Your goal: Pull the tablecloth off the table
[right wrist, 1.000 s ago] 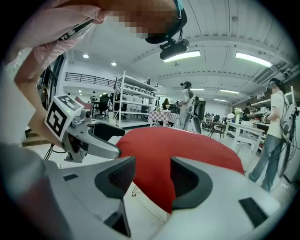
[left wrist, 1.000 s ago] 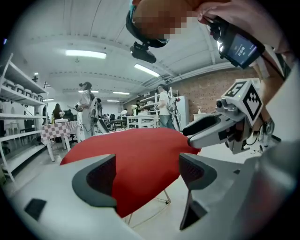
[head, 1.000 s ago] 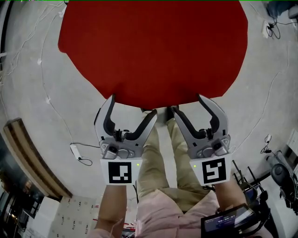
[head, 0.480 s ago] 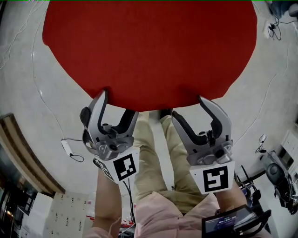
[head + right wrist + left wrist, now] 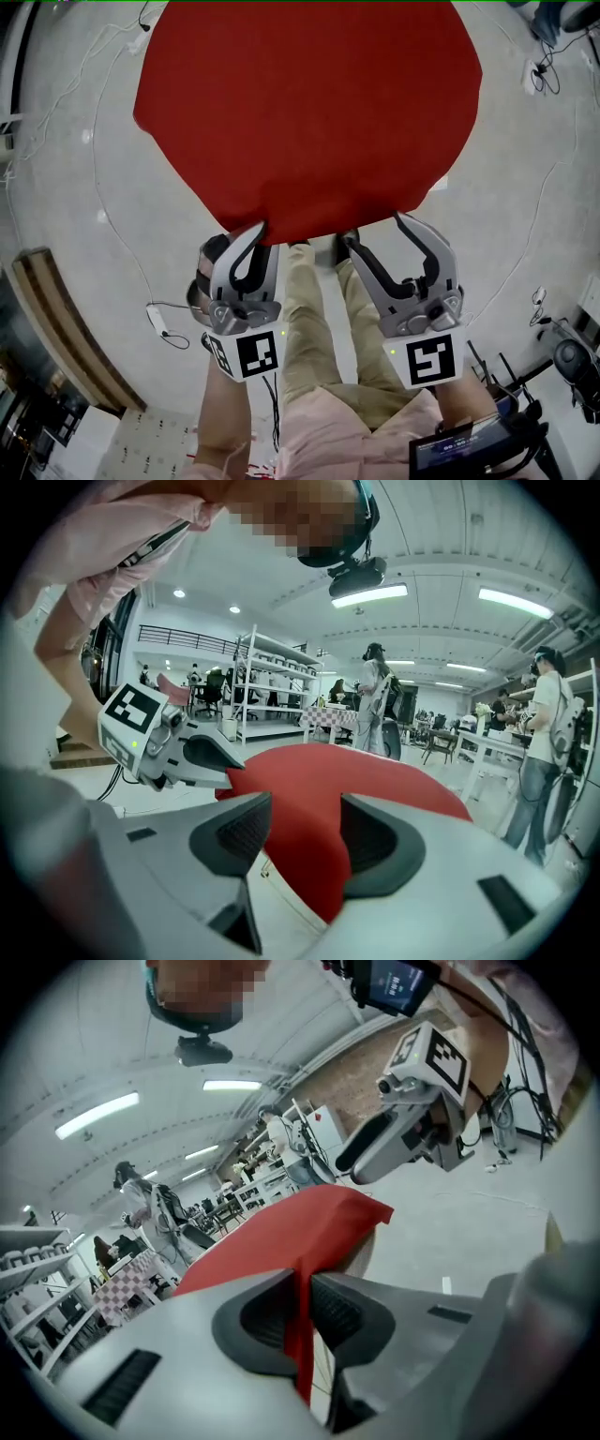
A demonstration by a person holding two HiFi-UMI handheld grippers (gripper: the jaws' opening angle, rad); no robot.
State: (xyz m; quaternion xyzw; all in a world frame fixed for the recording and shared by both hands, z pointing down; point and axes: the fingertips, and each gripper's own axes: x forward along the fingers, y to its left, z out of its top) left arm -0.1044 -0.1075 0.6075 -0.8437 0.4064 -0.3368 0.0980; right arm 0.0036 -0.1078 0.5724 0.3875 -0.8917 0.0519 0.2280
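Head view: grey floor [image 5: 66,206] all round. Red tablecloth [image 5: 309,112] covers the round surface and hides it, with the hanging edge nearest the person. Left gripper [image 5: 253,232] is at that edge; its jaws have just been closing and now pinch a fold of the cloth. Right gripper [image 5: 373,230] sits beside it, jaws spread, with the cloth edge between them but not pressed.
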